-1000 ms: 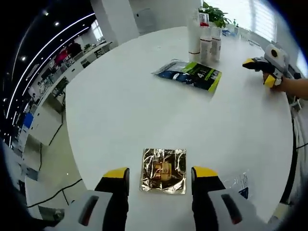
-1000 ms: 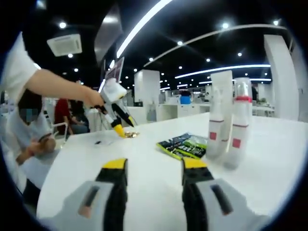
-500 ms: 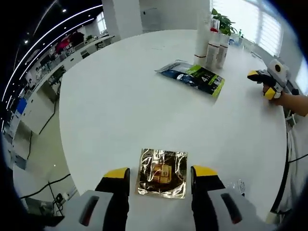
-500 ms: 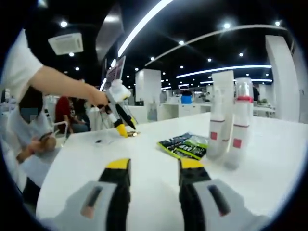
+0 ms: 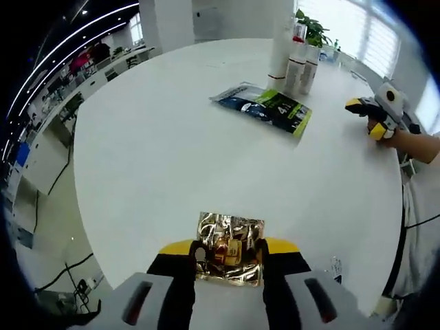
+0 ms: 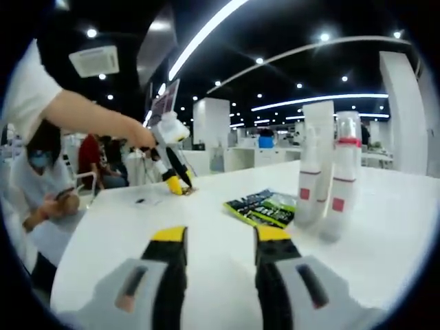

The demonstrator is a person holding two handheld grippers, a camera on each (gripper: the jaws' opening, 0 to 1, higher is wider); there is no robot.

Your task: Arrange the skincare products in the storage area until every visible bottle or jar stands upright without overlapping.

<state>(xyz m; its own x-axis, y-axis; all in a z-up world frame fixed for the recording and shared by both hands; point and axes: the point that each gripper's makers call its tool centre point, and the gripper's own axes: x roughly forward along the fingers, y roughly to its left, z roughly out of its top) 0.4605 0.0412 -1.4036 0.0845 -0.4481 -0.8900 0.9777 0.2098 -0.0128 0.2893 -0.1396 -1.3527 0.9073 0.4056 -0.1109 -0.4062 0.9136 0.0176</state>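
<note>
You face an open-plan office: dark ceiling with linear light strips (image 6: 206, 38) and spotlights, white columns (image 6: 210, 127), a round white tabletop (image 5: 165, 151), bright far windows (image 5: 375, 31).

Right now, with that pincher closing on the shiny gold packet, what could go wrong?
The gold foil sachet lies flat on the white table, so the left gripper may only crumple or skid it rather than lift it. Further off, the white bottles stand close together; a nudge from the right gripper might topple them.

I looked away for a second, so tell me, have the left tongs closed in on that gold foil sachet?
Yes. The left tongs, which stood apart on either side of the gold foil sachet a second ago, have closed inward and now pinch its near edge on the white table.
</note>
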